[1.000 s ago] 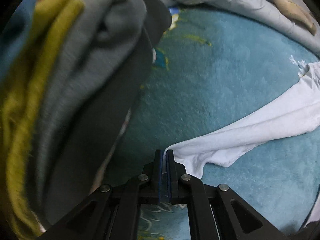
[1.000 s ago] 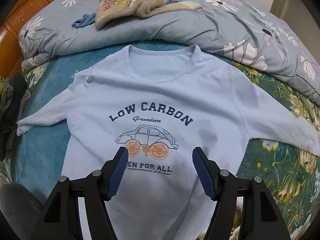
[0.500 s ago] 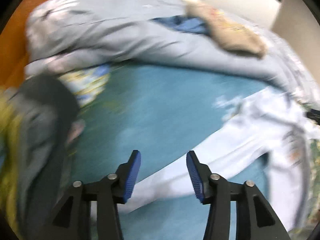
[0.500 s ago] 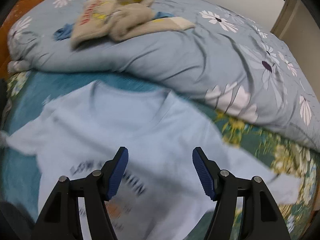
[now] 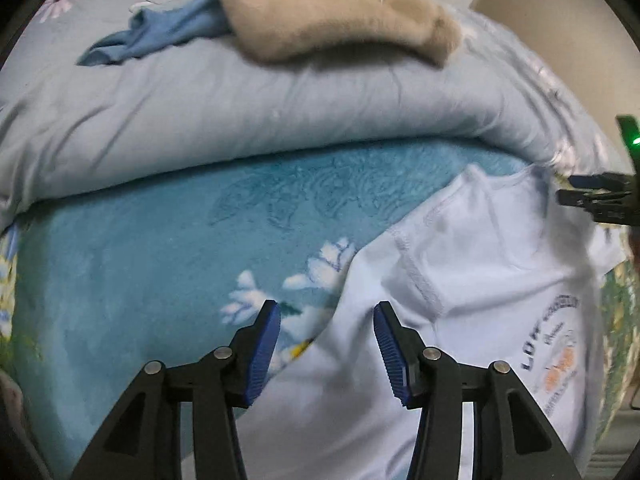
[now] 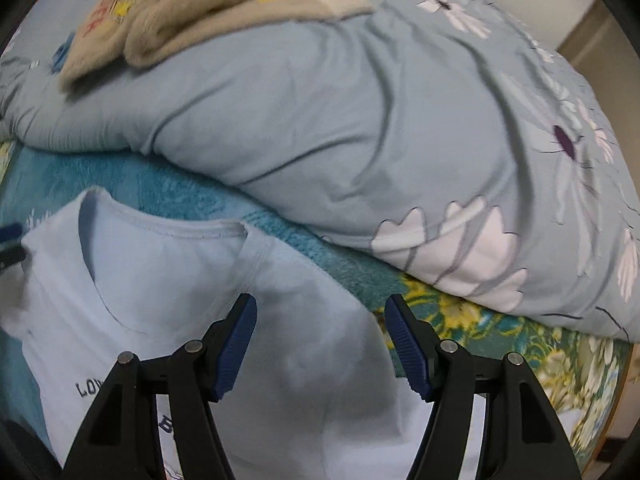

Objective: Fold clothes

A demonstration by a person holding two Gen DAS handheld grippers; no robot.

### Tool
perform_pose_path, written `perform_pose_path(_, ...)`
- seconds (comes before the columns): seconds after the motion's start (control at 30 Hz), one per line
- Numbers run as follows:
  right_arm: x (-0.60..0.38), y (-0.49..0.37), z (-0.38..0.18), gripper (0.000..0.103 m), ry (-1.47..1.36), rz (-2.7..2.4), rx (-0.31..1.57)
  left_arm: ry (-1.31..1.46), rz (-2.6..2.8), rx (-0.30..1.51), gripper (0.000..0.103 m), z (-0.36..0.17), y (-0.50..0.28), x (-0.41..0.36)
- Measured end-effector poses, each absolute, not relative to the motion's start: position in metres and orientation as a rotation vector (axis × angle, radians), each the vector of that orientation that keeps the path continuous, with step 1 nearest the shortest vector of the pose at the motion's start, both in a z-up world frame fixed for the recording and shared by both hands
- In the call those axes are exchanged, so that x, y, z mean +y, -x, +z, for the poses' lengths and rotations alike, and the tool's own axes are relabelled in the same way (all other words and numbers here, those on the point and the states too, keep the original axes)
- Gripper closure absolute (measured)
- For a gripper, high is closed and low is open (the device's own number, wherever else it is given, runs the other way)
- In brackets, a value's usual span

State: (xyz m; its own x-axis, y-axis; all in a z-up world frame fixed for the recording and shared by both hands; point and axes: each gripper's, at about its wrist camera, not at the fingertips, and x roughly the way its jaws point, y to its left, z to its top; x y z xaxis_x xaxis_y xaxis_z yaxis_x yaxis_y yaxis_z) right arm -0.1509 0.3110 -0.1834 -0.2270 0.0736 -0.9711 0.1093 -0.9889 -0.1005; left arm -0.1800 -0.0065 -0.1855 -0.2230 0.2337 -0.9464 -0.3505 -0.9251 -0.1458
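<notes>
A pale blue long-sleeved shirt [image 5: 488, 280] with a "LOW CARBON" car print lies flat, front up, on the teal blanket [image 5: 140, 280]. My left gripper [image 5: 326, 308] hovers open over the shirt's left shoulder edge, where sleeve meets blanket, with nothing between its pads. My right gripper [image 6: 322, 304] stands open above the shirt [image 6: 160, 280], over the other shoulder just right of the collar, and grips nothing. Each gripper shows at the edge of the other's view: right gripper [image 5: 592, 196], left gripper [image 6: 10, 240]. The hem and both cuffs are out of view.
A bulky grey-blue floral duvet [image 6: 360, 120] is heaped just beyond the collar. On it lie a beige fleece garment [image 5: 340, 12] and a blue cloth [image 5: 160, 36]. Yellow-flowered bedding [image 6: 480, 320] shows at the right, near the bed's edge.
My left gripper let go of the sleeve cuff, opened, and swung from the dark clothes pile to the shoulder. My right gripper moved from above the print to the right shoulder.
</notes>
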Motion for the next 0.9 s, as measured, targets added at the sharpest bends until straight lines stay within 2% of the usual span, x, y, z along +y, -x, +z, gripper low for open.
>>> perform_pose_path(0.07, 0.310, 0.152, -0.189, 0.035, -1.941, -2.418, 0.245, 1.691, 2.187, 0.158, 0.054, -0.189, 0.183, -0.003)
perform_pose_path(0.13, 0.311, 0.153, -0.193, 0.039, -1.943, -2.409, 0.241, 1.684, 2.179, 0.156, 0.063, -0.189, 0.183, 0.000)
perform_pose_path(0.2, 0.312, 0.155, -0.197, 0.044, -1.948, -2.396, 0.213, 1.675, 2.167, 0.166, 0.093, -0.188, 0.183, 0.003)
perform_pose_path(0.27, 0.314, 0.155, -0.198, 0.054, -1.944, -2.392, 0.166, 1.665, 2.151, 0.193, 0.099, -0.186, 0.181, 0.008)
perform_pose_path(0.3, 0.314, 0.155, -0.197, 0.063, -1.941, -2.394, 0.136, 1.659, 2.143, 0.206, 0.099, -0.185, 0.180, 0.010)
perform_pose_path(0.37, 0.313, 0.155, -0.195, 0.093, -1.931, -2.399, 0.094, 1.637, 2.161, 0.220, 0.100, -0.180, 0.179, 0.010)
perform_pose_path(0.4, 0.311, 0.154, -0.193, 0.100, -1.923, -2.403, 0.103, 1.626, 2.172, 0.227, 0.100, -0.177, 0.178, 0.009)
perform_pose_path(0.53, 0.307, 0.151, -0.172, 0.101, -1.836, -2.515, 0.181, 1.531, 2.261, 0.188, 0.100, -0.154, 0.181, 0.000)
perform_pose_path(0.67, 0.320, 0.151, -0.150, 0.102, -1.746, -2.683, 0.101, 1.498, 2.323, 0.214, 0.100, -0.143, 0.188, 0.003)
perform_pose_path(0.73, 0.321, 0.151, -0.156, 0.101, -1.789, -2.700, 0.085, 1.564, 2.316, 0.266, 0.099, -0.153, 0.189, 0.008)
perform_pose_path(0.77, 0.321, 0.151, -0.160, 0.101, -1.810, -2.699, 0.069, 1.586, 2.312, 0.249, 0.096, -0.154, 0.189, 0.006)
perform_pose_path(0.9, 0.311, 0.151, -0.175, 0.101, -1.878, -2.656, 0.102, 1.651, 2.296, 0.145, 0.096, -0.155, 0.186, -0.006)
